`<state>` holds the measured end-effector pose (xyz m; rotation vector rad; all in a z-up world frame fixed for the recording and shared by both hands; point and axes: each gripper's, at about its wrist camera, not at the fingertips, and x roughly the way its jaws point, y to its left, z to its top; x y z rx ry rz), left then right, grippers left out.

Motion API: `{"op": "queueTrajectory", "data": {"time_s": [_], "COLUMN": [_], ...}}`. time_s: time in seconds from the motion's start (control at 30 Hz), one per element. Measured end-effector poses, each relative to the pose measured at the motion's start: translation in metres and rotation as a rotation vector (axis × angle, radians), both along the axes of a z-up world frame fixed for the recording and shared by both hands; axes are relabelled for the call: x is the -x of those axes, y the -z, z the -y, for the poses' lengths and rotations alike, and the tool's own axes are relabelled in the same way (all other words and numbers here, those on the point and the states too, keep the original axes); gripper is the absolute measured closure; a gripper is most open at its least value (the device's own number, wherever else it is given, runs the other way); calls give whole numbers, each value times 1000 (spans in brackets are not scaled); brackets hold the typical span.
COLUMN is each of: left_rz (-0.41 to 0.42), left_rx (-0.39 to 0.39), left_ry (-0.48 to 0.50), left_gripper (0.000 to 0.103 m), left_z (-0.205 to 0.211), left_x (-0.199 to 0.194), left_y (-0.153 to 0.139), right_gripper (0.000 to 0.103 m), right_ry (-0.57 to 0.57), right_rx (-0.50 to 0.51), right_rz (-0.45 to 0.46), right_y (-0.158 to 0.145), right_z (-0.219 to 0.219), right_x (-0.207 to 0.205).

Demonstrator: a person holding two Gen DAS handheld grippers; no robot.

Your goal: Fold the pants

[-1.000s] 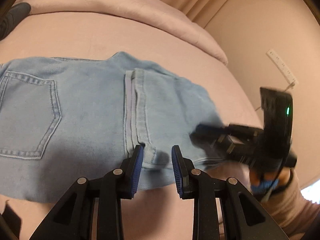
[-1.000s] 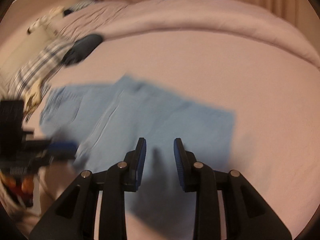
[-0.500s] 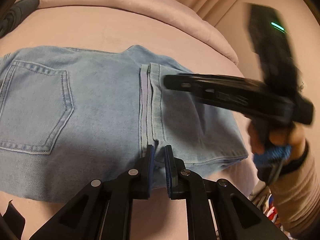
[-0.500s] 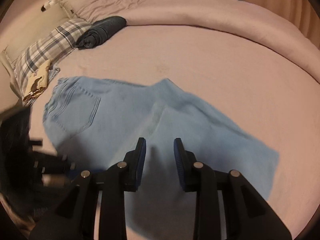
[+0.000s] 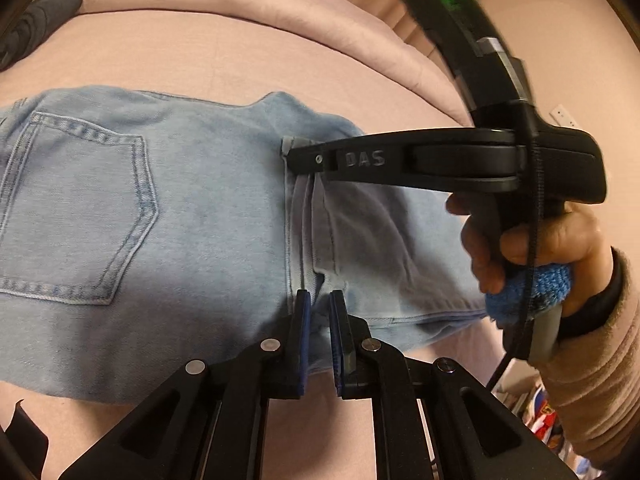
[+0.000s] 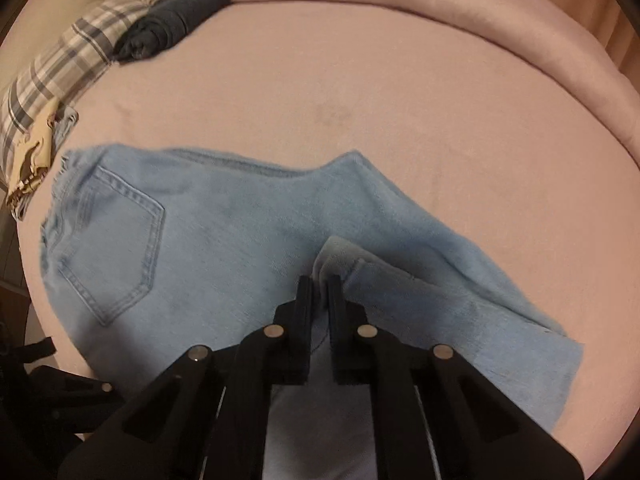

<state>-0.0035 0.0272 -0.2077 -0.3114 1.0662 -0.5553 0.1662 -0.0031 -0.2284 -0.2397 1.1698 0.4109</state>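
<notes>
Light blue jeans point(image 5: 160, 216) lie folded on a pink bed, back pocket point(image 5: 76, 208) up on the left. The leg hems lie folded over the seat. My left gripper point(image 5: 319, 308) is shut on the near end of the hem edge point(image 5: 304, 240). My right gripper point(image 6: 319, 292) is shut on the far end of the same hem edge point(image 6: 336, 252); it also shows in the left wrist view point(image 5: 296, 156), reaching in from the right. The jeans also show in the right wrist view point(image 6: 200, 240).
A rolled dark garment point(image 6: 176, 20) and a plaid pillow point(image 6: 52, 72) lie at the bed's far left. A pink duvet ridge point(image 6: 440, 4) runs along the far side. The pink bed sheet point(image 6: 360, 92) spreads beyond the jeans. The bed edge is near me.
My right gripper swung over from the right end of the jeans to the hem's far corner and shut on it. My left gripper shut on the near hem end.
</notes>
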Motion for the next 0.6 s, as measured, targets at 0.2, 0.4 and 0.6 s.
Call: {"op": "queueTrajectory", "data": {"time_s": [0.2, 0.4, 0.6], "left_rz": [-11, 27, 54], "left_rx": [-5, 29, -29], "left_ry": [-25, -67, -186], "left_gripper": [92, 92, 57], "left_z": [-10, -37, -66], "left_x": [8, 23, 28], "left_y": [4, -15, -27], "right_gripper": [98, 95, 82], "right_ry": [-55, -93, -72], "right_rx": [-155, -196, -113], "right_rz": [-80, 58, 116], "right_y": [5, -33, -45], "right_z": [-8, -7, 28], "right_x": [5, 32, 69]}}
